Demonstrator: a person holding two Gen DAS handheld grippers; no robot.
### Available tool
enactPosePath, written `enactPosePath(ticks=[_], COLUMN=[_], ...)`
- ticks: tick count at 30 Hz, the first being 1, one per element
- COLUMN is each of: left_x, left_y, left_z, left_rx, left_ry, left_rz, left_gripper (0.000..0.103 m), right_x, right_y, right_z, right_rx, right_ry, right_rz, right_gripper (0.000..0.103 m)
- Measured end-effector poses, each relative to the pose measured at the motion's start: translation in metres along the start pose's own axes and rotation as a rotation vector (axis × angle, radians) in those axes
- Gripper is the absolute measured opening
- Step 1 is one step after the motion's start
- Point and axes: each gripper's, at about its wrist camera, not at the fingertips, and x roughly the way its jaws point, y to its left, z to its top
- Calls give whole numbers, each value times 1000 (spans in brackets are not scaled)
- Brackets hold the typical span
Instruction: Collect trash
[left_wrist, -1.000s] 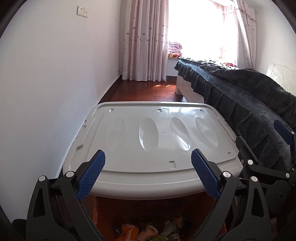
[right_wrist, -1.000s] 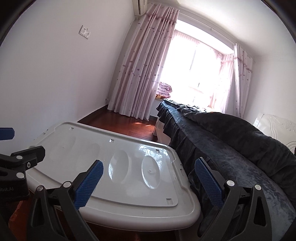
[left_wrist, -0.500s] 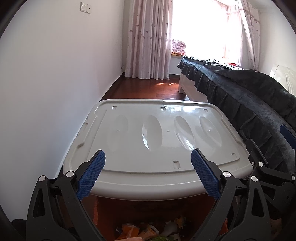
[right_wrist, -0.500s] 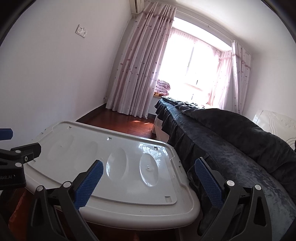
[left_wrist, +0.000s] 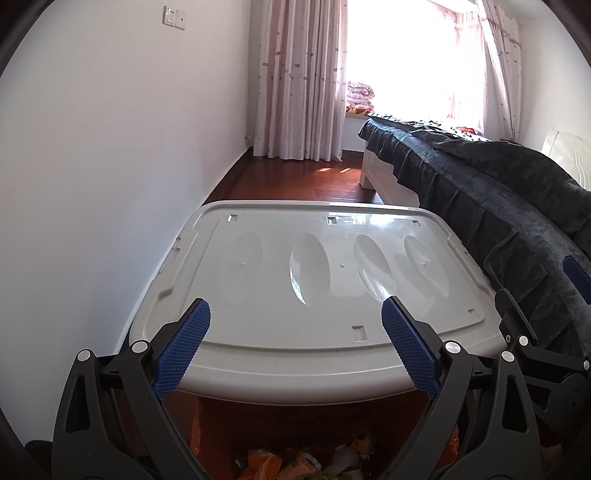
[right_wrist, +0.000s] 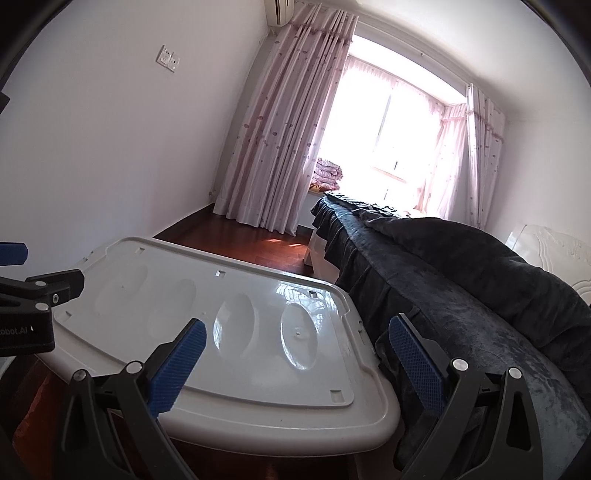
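Left wrist view shows a bedroom where a big white plastic lid (left_wrist: 317, 291) is the landmark for all the rest. It lies flat and a little raised above the brown floor (left_wrist: 306, 181), with a white wall (left_wrist: 92, 184) on its left side and a bed with a dark blanket (left_wrist: 491, 206) close along its right side. Beyond its far edge stand pink curtains (left_wrist: 295, 81) and a bright window.

Both claws hang over the near edge of the lid. The left gripper (left_wrist: 295, 350) has its blue pads wide apart and nothing between them; the right gripper (right_wrist: 295, 365) is also spread wide and empty.

The trash (left_wrist: 295, 461) is below the near edge of the lid, low on the floor. It looks like a small loose heap of crumpled wrappers, orange, yellow, white and a bit of green; only its top part is in the picture. No bin or bag is visible, so I cannot tell how much is already collected.

I judge the step is reaching for a piece. A claw must tilt down under the lid edge and close on one thin, soft wrapper.
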Motion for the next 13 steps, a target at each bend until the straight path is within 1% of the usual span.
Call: enactPosePath(ticks=[7, 10, 13], left_x=[0, 2, 3], left_y=[1, 3, 6], left_z=[0, -1, -1], left_rx=[-3, -9, -13], left_ry=[4, 14, 15], left_rz=[13, -9, 1], left_gripper=[92, 92, 92], right_x=[1, 2, 1], right_y=[-1, -2, -4], right_z=[-1, -1, -1], right_rx=[0, 3, 7], right_ry=[4, 5, 3], right_rz=[1, -2, -5], right_gripper=[98, 98, 98])
